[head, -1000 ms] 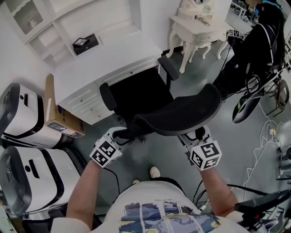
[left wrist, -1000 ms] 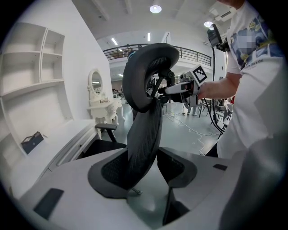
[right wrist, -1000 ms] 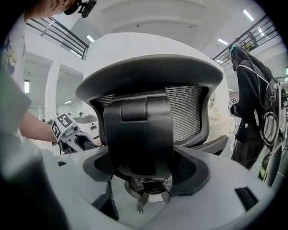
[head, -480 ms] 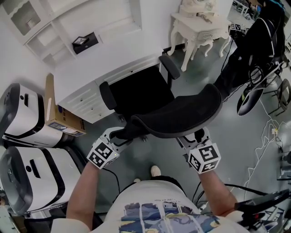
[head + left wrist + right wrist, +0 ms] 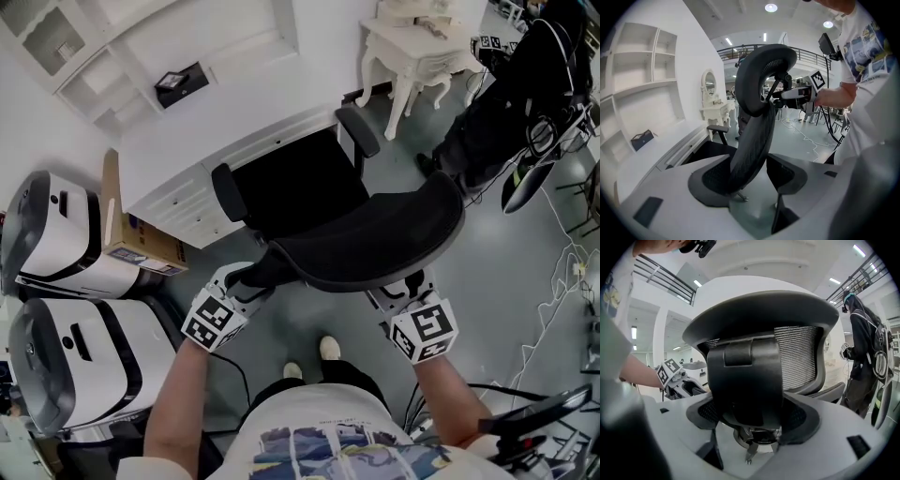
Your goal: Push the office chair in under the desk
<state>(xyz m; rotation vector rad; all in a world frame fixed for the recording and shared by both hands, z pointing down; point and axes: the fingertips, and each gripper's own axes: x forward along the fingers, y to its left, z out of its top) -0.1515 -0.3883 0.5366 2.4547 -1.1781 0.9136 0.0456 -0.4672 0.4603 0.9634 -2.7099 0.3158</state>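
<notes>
The black mesh office chair stands with its seat (image 5: pixel 291 192) partly under the white desk (image 5: pixel 216 131), its backrest (image 5: pixel 375 244) toward me. My left gripper (image 5: pixel 246 281) is at the backrest's left edge. In the left gripper view the gripper (image 5: pixel 750 176) has just been opening. The backrest edge (image 5: pixel 757 108) runs between the jaws, with a gap at the right pad (image 5: pixel 787 171). My right gripper (image 5: pixel 398 286) is behind the backrest's right part. In the right gripper view the gripper (image 5: pixel 752 416) is shut on the chair's black back support (image 5: pixel 745 376).
Two white machines (image 5: pixel 56 244) (image 5: pixel 75 366) and a cardboard box (image 5: pixel 127 239) stand left of the chair. A small black box (image 5: pixel 178 84) lies on the desk. A white ornate table (image 5: pixel 422 47), a person in dark clothes (image 5: pixel 506 103) and floor cables (image 5: pixel 562 272) are at the right.
The head view has shifted a little, and a second shoe now shows below the chair. Both grippers stay at the backrest; the chair has hardly moved against the desk.
</notes>
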